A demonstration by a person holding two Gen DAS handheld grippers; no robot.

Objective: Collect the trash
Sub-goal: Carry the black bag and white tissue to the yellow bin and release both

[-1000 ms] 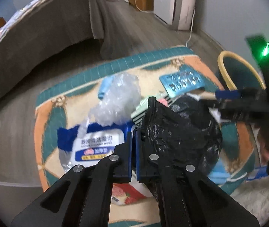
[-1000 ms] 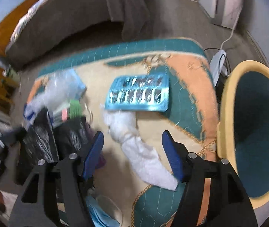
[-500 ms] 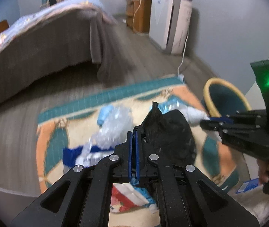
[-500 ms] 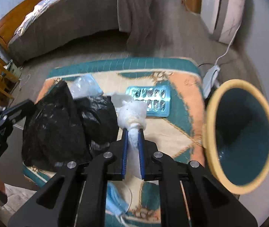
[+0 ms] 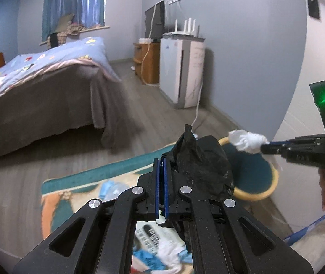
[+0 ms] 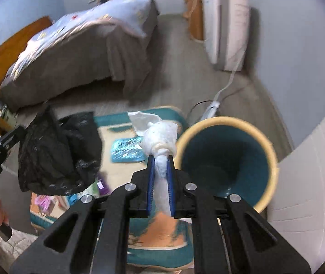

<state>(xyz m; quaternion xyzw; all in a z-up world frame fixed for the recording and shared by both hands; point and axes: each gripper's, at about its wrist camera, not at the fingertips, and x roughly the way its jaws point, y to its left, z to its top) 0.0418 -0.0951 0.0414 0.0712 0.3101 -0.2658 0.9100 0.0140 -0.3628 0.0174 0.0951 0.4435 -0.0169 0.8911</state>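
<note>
Aloft: white tissue wad, black bag.

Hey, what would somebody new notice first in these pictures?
The right claw is shut on a white crumpled tissue, held just left of the teal bin with its yellow rim. The left claw pinches a black trash bag above the littered rug.

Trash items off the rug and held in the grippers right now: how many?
2. The black plastic bag in the left gripper, and the white tissue wad in the right gripper, beside the bin. More litter remains on the rug.
</note>
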